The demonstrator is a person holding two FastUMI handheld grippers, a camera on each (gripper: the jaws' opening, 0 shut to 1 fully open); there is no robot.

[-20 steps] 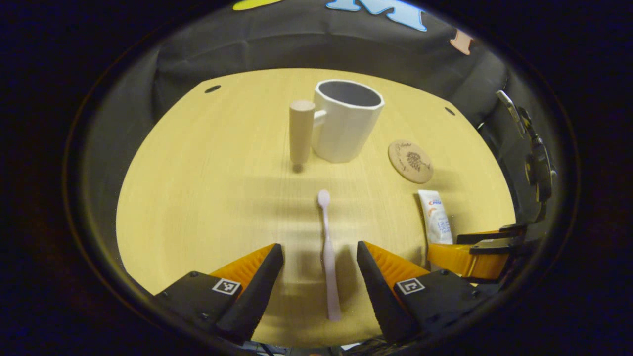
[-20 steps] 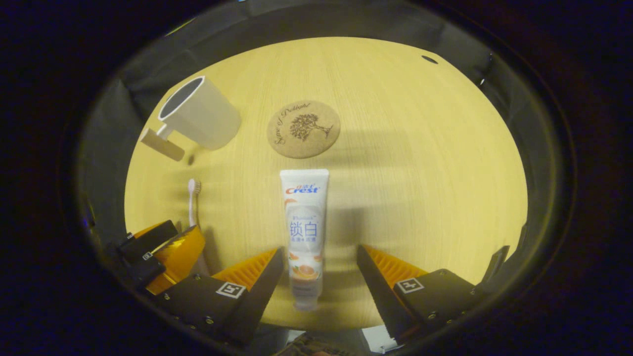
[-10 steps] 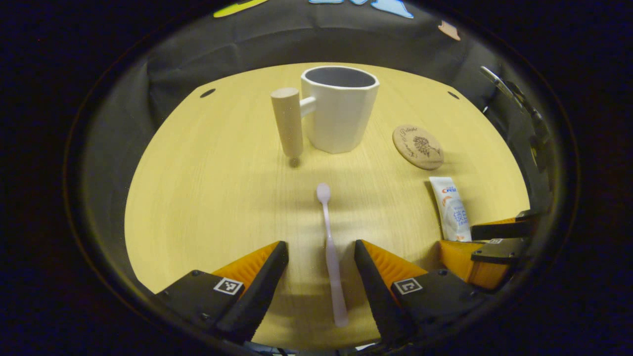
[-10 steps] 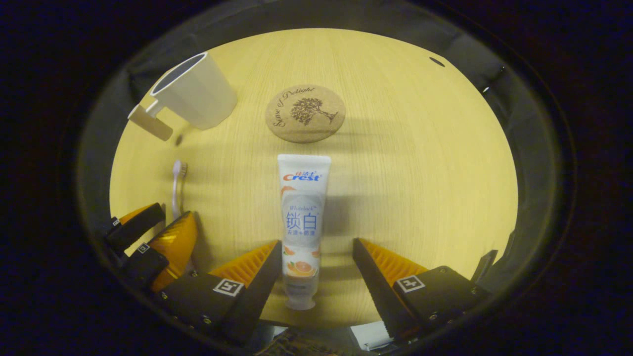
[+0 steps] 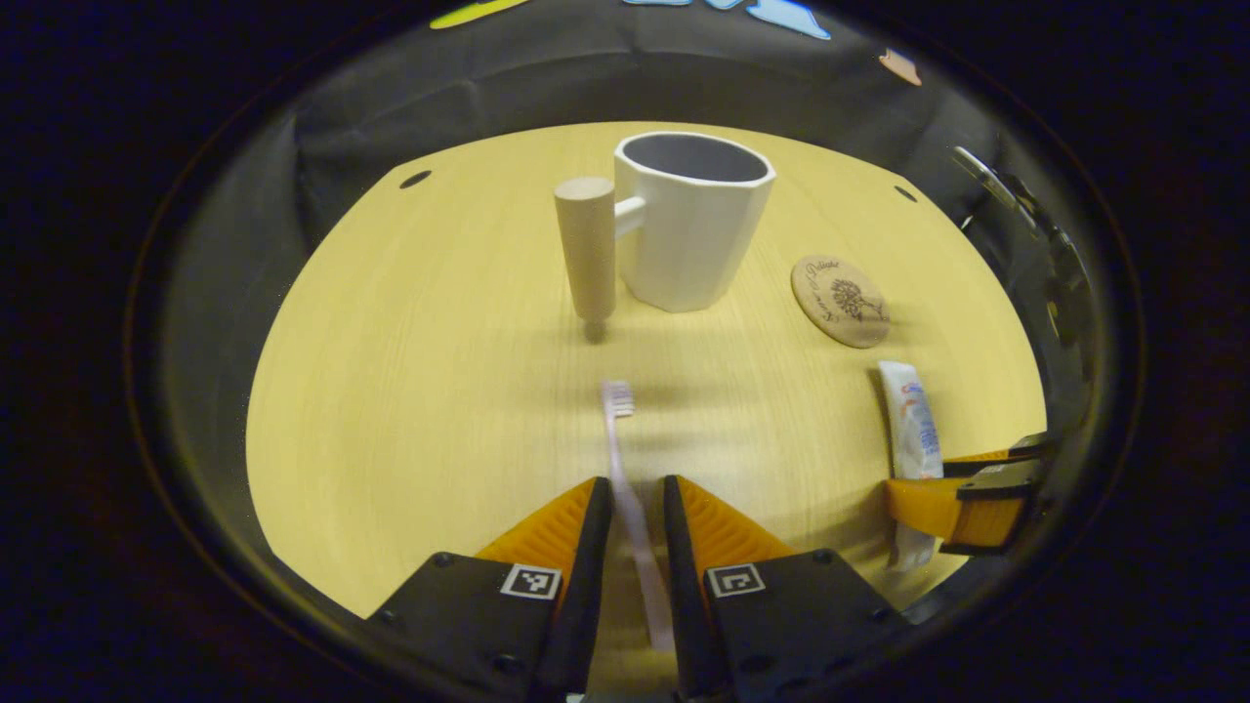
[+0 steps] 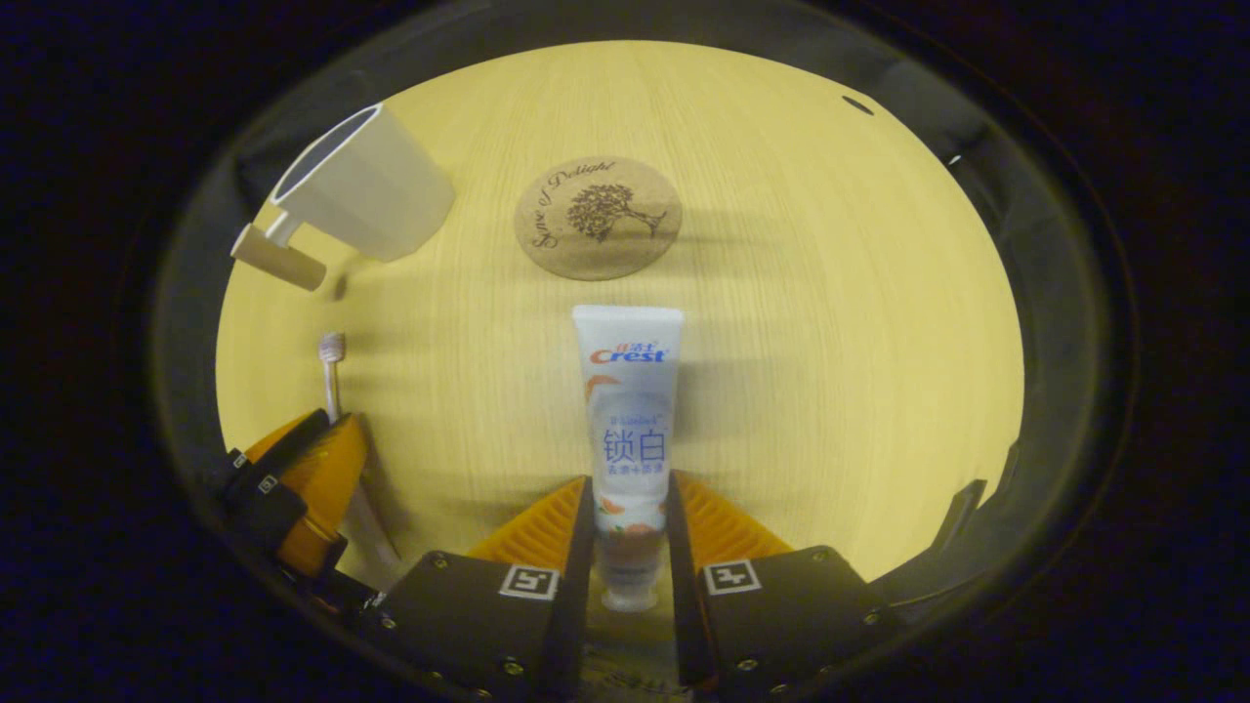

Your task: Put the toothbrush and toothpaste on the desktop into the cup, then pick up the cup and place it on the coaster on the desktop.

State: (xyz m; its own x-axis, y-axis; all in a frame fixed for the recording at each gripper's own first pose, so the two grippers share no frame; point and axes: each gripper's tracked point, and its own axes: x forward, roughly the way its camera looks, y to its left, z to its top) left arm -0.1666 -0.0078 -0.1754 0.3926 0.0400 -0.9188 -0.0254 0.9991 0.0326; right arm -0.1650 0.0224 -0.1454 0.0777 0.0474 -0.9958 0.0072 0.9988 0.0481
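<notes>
In the left gripper view my left gripper (image 5: 637, 486) is shut on the handle of the pink toothbrush (image 5: 617, 402), whose bristle head points toward the cup. The white cup (image 5: 695, 234) with its wooden peg handle (image 5: 586, 249) stands upright at the far middle of the desk. In the right gripper view my right gripper (image 6: 628, 483) is shut on the cap end of the white toothpaste tube (image 6: 632, 410). The round cork coaster (image 6: 598, 217) lies just beyond the tube's flat end. The cup (image 6: 363, 186) stands far left of it.
The light wooden desk (image 5: 410, 391) has small dark holes near its far corners (image 5: 415, 179). Black cloth surrounds it. The other gripper (image 5: 962, 498) works close at the right of the left gripper view, and the left one (image 6: 293, 478) sits low left in the right gripper view.
Both grippers went from open, straddling their objects, to shut. The left closed on the toothbrush, which turned onto its side; the right closed on the toothpaste tube.
</notes>
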